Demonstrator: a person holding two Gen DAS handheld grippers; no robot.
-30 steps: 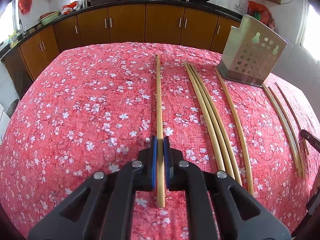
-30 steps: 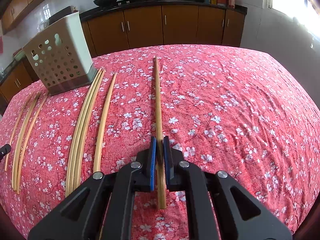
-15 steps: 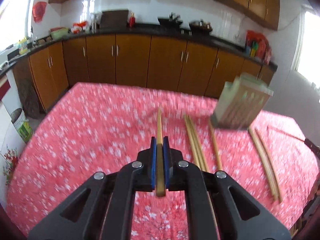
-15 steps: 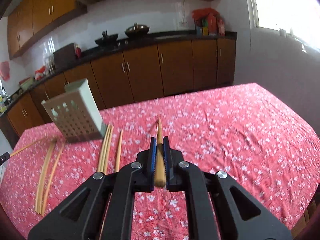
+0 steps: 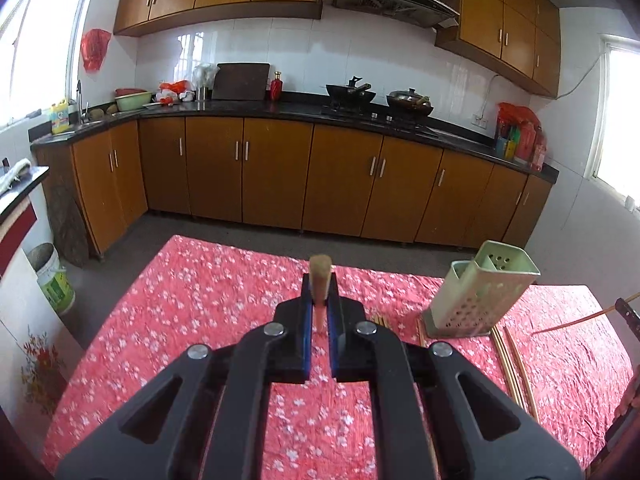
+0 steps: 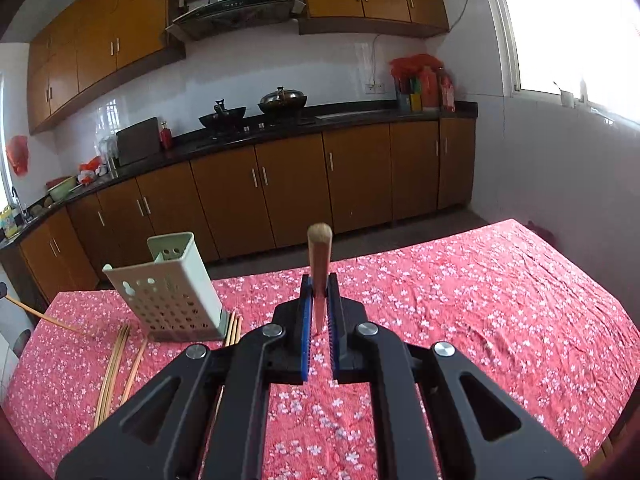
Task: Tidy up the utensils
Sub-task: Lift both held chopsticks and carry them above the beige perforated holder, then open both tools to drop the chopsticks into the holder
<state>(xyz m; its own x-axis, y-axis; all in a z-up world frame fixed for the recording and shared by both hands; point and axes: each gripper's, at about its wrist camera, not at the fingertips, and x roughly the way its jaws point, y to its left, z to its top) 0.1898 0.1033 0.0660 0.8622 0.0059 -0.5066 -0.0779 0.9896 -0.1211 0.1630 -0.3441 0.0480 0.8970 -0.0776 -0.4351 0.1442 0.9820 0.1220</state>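
left gripper (image 5: 319, 307) pinching one chopstick (image 5: 320, 280) above the red floral tablecloth (image 5: 192, 304), right gripper (image 6: 319, 304) clamping another chopstick (image 6: 319, 264), both sticking up, loose chopsticks (image 6: 114, 356) lying beside the perforated holder (image 6: 172, 292), no readable writing

The desk (image 5: 192, 304) is covered edge to edge by a red cloth (image 6: 500, 304) printed with small white blossoms and lightly wrinkled. A pale perforated utensil holder (image 5: 476, 296) stands on the cloth toward the far edge; it looks tilted, though the fisheye lens may cause that. Several bamboo chopsticks (image 5: 516, 364) lie flat on the cloth just beside the holder's base, running toward the near edge, with a few more ends (image 5: 380, 322) showing on its other side. In the right wrist view the same holder (image 6: 168, 292) sits at the far left part of the desk, with loose chopsticks (image 6: 114, 364) lying near its base.
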